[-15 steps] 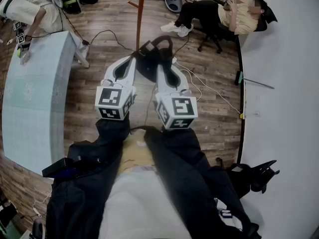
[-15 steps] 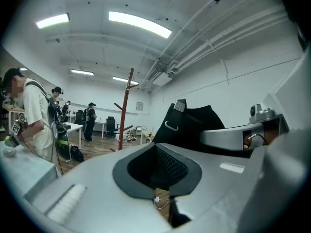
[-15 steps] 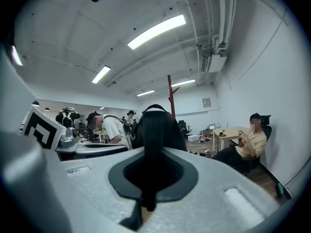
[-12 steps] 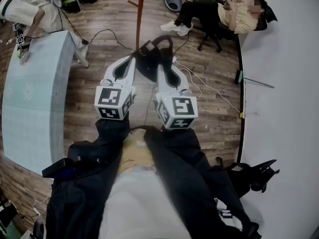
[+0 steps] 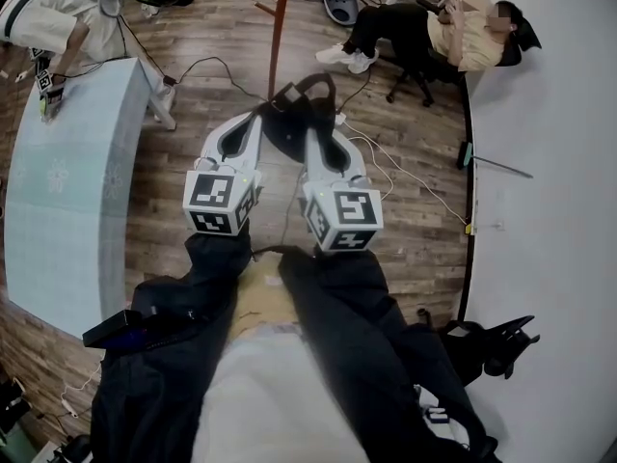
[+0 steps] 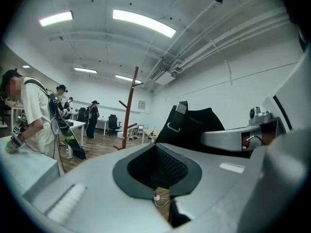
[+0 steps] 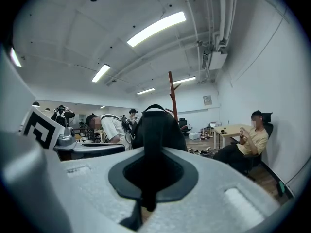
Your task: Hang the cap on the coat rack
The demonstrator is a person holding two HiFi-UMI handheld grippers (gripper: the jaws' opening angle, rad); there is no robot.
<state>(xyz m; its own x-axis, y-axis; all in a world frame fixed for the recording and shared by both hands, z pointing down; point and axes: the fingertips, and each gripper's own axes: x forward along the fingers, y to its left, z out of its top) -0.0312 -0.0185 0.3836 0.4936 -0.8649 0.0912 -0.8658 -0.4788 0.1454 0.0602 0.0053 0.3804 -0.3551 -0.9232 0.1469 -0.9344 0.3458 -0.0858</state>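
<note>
Holding the cap [image 5: 294,128] up front, center-top of the head view, both grippers meet at it. The right gripper [image 5: 316,135] is clamped on it: in the right gripper view the black fabric runs straight down into the closed jaws and the cap [image 7: 155,130] bulges up above them. The left gripper [image 5: 258,122] is closed too, and dark mesh fabric sits in its jaw opening [image 6: 158,171], which looks like the cap's edge. In that view the rest of the cap [image 6: 194,125] rises just to the right.

The cap is plain black, kind of floppy, with a strap loop on top and a small tag plus a light buckle on the side facing the left gripper.

The coat rack [image 5: 279,27] is a reddish-brown pole with short angled pegs. It stands just past the cap toward the top of the head view, apart from it. Wood floor [image 5: 174,152] shows between them, with a dark cable [image 5: 207,66] running across it on the left.

A pale blue table [image 5: 58,181] fills the left side, and a person in white [image 5: 48,13] leans over it in the upper left corner. In the upper right, another person [image 5: 434,32] sits in a chair [image 5: 410,75] by the white wall [image 5: 549,210].
</note>
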